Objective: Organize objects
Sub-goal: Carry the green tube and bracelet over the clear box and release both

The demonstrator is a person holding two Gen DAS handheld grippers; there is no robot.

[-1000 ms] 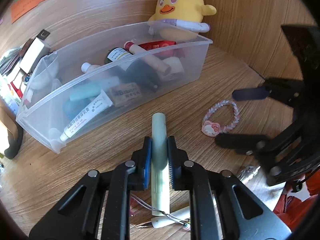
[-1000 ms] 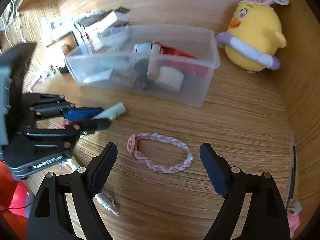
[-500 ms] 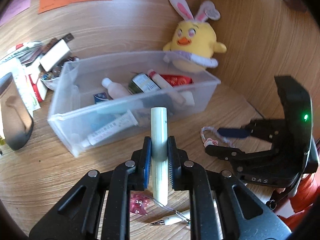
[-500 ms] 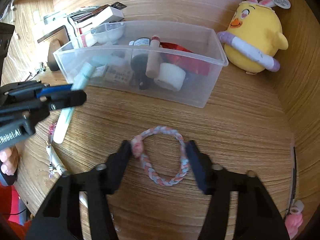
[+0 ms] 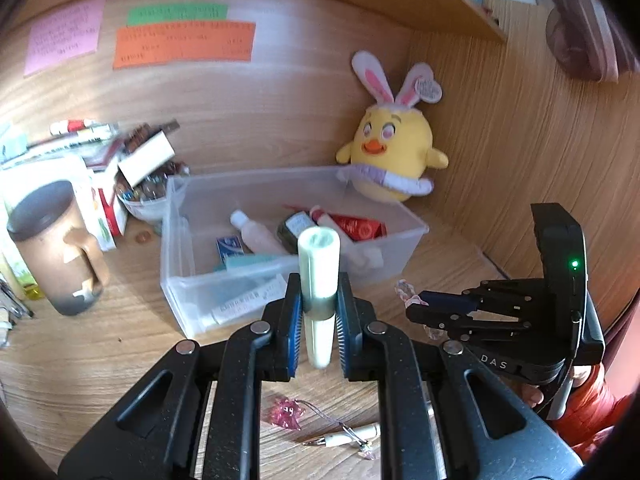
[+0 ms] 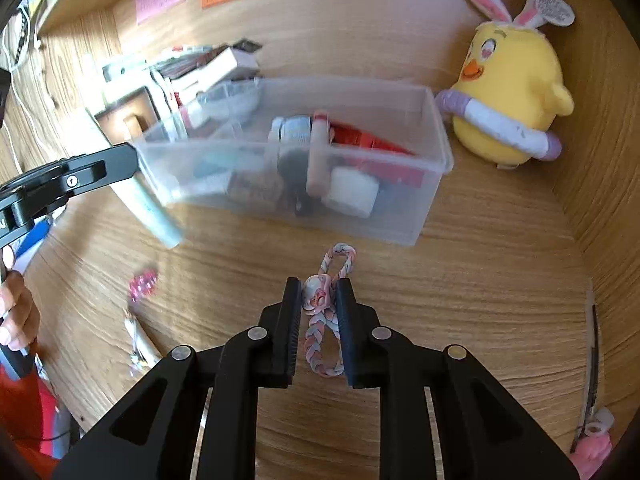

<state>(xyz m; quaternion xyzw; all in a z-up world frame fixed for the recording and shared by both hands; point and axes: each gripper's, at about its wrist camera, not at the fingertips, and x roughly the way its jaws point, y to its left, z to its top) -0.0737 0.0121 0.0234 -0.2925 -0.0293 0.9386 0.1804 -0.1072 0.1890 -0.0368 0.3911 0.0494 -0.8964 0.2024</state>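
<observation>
My left gripper (image 5: 318,308) is shut on a pale green tube (image 5: 319,264) and holds it raised in front of the clear plastic bin (image 5: 192,280). The tube also shows in the right wrist view (image 6: 154,212), left of the bin (image 6: 436,184). The bin holds several tubes, bottles and a red packet. My right gripper (image 6: 318,304) is shut on a braided pink and white bracelet (image 6: 320,332) on the desk, squeezed into a narrow loop just in front of the bin.
A yellow chick plush (image 5: 390,160) sits in the back right corner. A brown mug (image 5: 60,248) and stacked boxes (image 5: 136,160) stand at the left. A pink charm (image 5: 286,418) and a small white pen (image 5: 348,436) lie on the desk near me.
My left gripper has lifted the tube higher and tilted it up. My right gripper has closed on the bracelet, pinching it narrow.
</observation>
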